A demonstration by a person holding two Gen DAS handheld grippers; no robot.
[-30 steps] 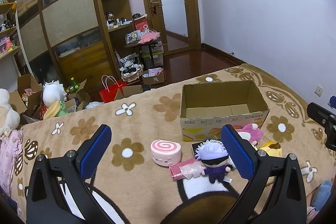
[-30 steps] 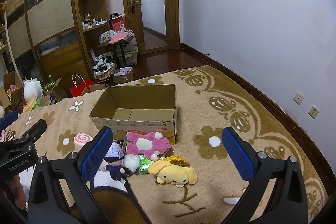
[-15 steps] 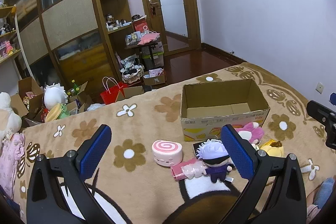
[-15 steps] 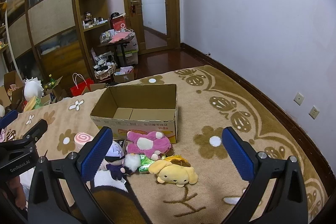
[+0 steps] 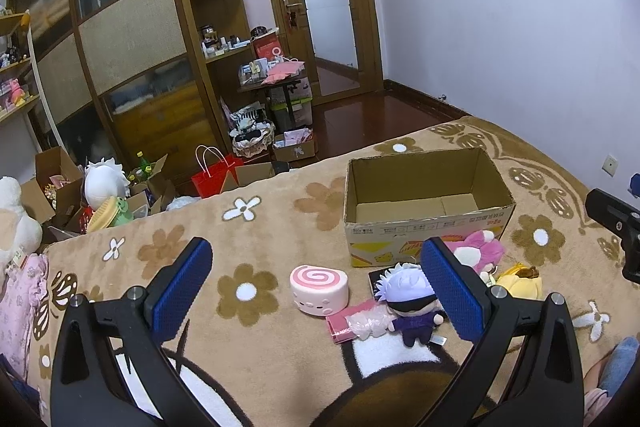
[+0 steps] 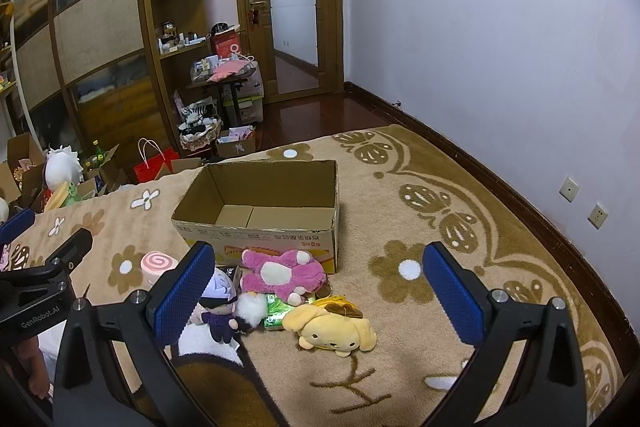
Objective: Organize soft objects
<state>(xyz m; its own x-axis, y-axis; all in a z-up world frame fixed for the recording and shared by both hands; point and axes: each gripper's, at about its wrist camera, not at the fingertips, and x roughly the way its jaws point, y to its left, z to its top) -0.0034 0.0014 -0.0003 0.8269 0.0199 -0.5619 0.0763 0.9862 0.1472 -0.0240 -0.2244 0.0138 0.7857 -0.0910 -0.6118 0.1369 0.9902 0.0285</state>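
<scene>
- While both grippers hover above the flower-patterned beige blanket (image 5: 280,227), nothing is held: the left gripper (image 5: 316,287) has its blue-padded jaws spread wide and empty, and the right gripper (image 6: 320,291) is likewise wide apart and empty.
- At the far left of the toy cluster lies the round pink swirl-topped squishy cake roll (image 5: 319,289), apart from the others. Its smooth, rounded side could squirt out of a hard pinch, I judge.
- Just right of it, the small white-haired doll in a dark purple outfit (image 5: 408,301) lies touching a crinkly clear packet and a flat pink packet (image 5: 352,319). A careless grasp could catch the packet too.
- Behind these stands the open, empty brown cardboard box (image 6: 260,211), the likely destination. It looks light, so a toy pushed against its wall might slide or tip it on the soft blanket.
- Against the box's front wall rests the floppy magenta plush with a pale belly (image 6: 282,273). Gripped by one limb, it could droop and snag the box rim.
- A green wrapped item (image 6: 276,311) sits partly hidden between the toys; what it is I cannot tell.
- Furthest right lies the yellow floppy-eared dog plush with a brown cap (image 6: 332,329), nearest the right gripper.
- Because the two grippers are close together over one crowded cluster, they could collide if both reach in at once.
</scene>
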